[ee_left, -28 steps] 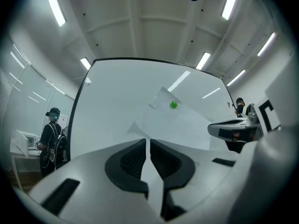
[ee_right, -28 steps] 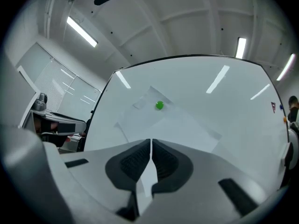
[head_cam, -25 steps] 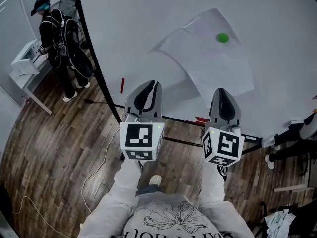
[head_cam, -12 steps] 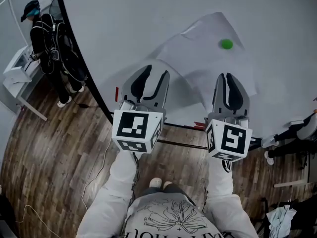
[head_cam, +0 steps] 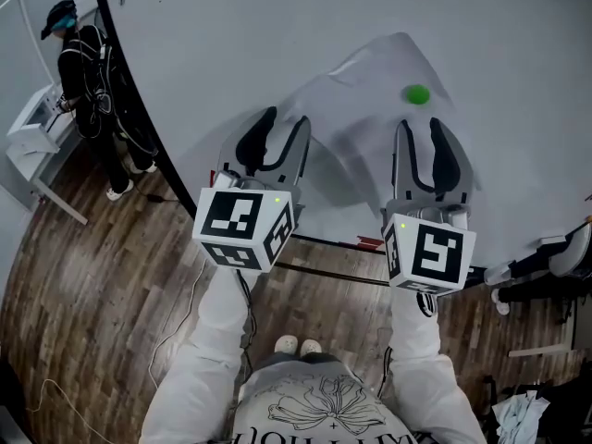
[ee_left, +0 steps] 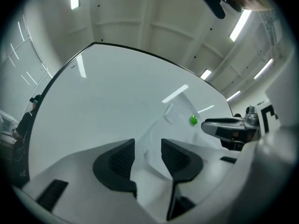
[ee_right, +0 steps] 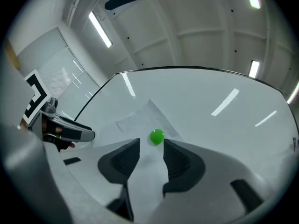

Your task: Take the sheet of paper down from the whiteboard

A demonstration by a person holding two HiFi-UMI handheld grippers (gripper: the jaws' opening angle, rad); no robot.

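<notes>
Paper (head_cam: 365, 100) on whiteboard (head_cam: 268, 26) — 1 green magnet (head_cam: 417, 93)

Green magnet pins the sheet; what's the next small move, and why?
Probably ease the right hand-held gripper forward around the green magnet: its jaws are opening, nothing gripped, and that magnet, just ahead, pins the sheet of paper to the whiteboard.

Lower part of the sheet of paper (head_cam: 370, 81) hidden; whiteboard (head_cam: 231, 35) cropped above; bystander (head_cam: 88, 58) small, indistinct.
</notes>
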